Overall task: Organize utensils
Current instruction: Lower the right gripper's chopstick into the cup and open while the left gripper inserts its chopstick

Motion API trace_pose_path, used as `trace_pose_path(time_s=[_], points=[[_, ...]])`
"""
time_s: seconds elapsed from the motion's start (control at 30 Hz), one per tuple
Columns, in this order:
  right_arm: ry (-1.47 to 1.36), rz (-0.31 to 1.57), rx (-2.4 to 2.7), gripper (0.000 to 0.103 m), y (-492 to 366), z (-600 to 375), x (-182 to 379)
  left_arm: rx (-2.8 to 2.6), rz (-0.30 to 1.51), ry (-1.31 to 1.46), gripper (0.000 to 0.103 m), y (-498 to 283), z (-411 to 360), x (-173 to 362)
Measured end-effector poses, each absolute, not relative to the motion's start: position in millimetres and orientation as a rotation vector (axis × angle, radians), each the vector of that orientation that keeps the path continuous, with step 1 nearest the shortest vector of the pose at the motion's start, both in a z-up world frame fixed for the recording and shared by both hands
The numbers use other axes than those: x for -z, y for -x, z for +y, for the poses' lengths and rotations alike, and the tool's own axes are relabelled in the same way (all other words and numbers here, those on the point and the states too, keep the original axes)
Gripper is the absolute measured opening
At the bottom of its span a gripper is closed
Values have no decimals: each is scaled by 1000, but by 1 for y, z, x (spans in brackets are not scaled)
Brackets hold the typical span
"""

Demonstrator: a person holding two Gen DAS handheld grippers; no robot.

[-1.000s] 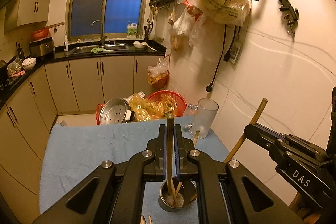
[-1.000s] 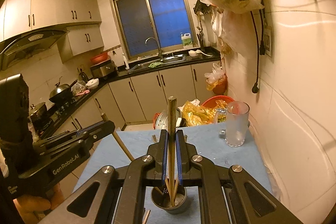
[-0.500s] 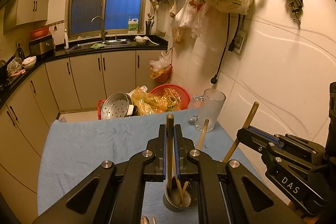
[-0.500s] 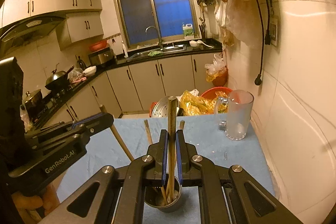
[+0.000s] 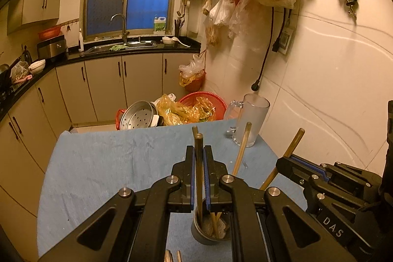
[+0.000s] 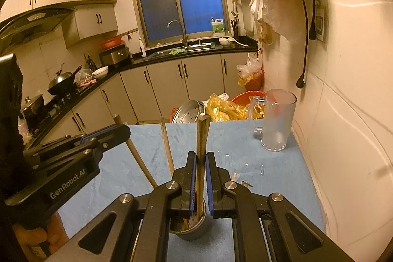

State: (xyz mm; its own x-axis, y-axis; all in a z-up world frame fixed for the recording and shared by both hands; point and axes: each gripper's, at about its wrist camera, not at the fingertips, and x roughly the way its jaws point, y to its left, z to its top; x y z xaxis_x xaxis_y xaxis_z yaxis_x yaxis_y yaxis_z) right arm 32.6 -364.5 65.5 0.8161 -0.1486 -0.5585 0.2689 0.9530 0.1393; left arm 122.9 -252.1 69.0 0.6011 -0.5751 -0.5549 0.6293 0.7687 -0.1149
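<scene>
**Over the metal cup, both chopsticks lower than before**

Over the blue cloth, left gripper clenched on one chopstick, right gripper clenched on another chopstick. Since a second ago, sunk further; lower ends now inside the metal cup.

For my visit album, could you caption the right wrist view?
Right tool lowers a chopstick into the metal cup on the blue table, left tool alongside.
</scene>
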Motion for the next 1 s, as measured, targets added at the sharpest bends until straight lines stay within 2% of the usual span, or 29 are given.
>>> trace_pose_path(time_s=[0.43,0.5,0.57,0.63,0.67,0.8,0.87,0.9,1.0], points=[[-226,576,236,12,-22,-361,-63,703,639,-87,9,-119,-247,-66],[-226,571,237,12,-18,-359,-66,706,640,-75,14,-117,-244,-68],[-228,565,237,13,-13,-358,-70,706,638,-62,41,-114,-238,-71],[-229,560,239,16,-10,-357,-74,695,618,-48,52,-109,-228,-75],[-229,558,240,17,-8,-356,-75,690,609,-43,53,-108,-224,-77],[-224,556,251,36,1,-350,-80,673,599,-30,64,-101,-199,-83],[-229,558,249,49,5,-346,-79,654,604,-19,69,-100,-186,-84],[-230,558,248,60,7,-345,-79,646,611,-15,71,-101,-181,-83],[-230,568,238,65,12,-338,-75,605,659,-11,77,-102,-161,-74]])
